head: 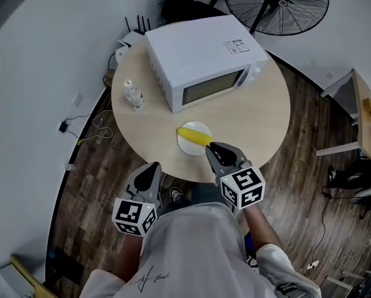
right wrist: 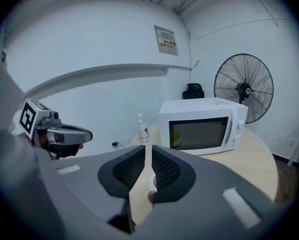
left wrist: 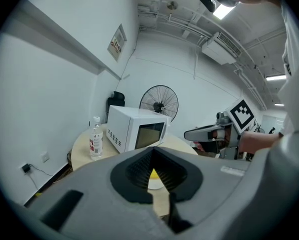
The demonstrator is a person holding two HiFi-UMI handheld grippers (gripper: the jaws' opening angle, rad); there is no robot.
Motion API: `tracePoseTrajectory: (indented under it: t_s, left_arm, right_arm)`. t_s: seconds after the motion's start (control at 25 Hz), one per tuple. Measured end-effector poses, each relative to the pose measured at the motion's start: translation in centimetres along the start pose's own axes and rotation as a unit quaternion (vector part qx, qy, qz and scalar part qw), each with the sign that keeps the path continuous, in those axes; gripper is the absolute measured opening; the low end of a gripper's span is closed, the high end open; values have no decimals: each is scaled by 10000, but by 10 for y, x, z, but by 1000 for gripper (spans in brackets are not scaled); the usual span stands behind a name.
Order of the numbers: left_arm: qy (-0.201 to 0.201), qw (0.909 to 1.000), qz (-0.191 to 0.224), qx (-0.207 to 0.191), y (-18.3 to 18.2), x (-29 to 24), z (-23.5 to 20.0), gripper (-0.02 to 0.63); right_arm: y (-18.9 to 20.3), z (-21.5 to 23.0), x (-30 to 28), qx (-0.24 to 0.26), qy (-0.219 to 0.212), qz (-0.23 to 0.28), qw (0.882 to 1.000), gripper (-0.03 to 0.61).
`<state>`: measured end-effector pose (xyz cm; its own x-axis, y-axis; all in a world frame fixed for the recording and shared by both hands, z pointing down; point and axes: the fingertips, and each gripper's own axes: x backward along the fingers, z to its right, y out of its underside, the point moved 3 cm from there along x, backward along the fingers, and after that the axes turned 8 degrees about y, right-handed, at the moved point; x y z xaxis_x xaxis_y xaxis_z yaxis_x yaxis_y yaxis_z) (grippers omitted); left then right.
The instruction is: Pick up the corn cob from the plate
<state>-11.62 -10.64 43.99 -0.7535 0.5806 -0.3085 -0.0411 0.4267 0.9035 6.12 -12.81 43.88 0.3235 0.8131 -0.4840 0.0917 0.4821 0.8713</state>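
Note:
A yellow corn cob (head: 193,135) lies across a small white plate (head: 188,146) near the front edge of the round table (head: 260,117). My right gripper (head: 211,148) points at the plate's near right rim, just short of the cob's end. Its jaws stand a narrow slit apart with nothing between them (right wrist: 148,147), and the plate (right wrist: 152,183) shows through the gap. My left gripper (head: 154,166) hangs off the table's front edge, left of the plate, with its tips together (left wrist: 153,149). Past its pads I glimpse the corn cob (left wrist: 153,174).
A white microwave (head: 201,61) stands behind the plate at the table's far side. A small water bottle (head: 133,95) is at the left. A floor fan (head: 275,5) stands beyond the table, and a desk (head: 365,117) is at the right.

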Motion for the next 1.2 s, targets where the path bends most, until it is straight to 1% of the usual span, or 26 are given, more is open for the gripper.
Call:
tracePoseTrajectory:
  t_s: [0.16, 0.32, 0.56, 0.84, 1.2]
  left_arm:
    - [-101, 9999, 34, 61, 0, 0, -1, -5]
    - [-196, 9998, 65, 38, -2, -5, -3, -5]
    - [-368, 9992, 144, 47, -9, -15, -4, -5]
    - [-473, 9987, 194, 75, -18, -29, -5, -5]
    - [-578, 9981, 150, 146, -18, -36, -7, -5]
  right_arm:
    - [3, 4, -8, 111, -78, -126, 9998, 66]
    - [1, 9, -19, 187, -157, -169, 9996, 73]
    - [0, 14, -29, 289, -367, -248, 9986, 81]
    - [-4, 24, -39, 354, -568, -312, 9973, 94]
    - [7, 32, -56, 421, -699, -512, 9954, 101]
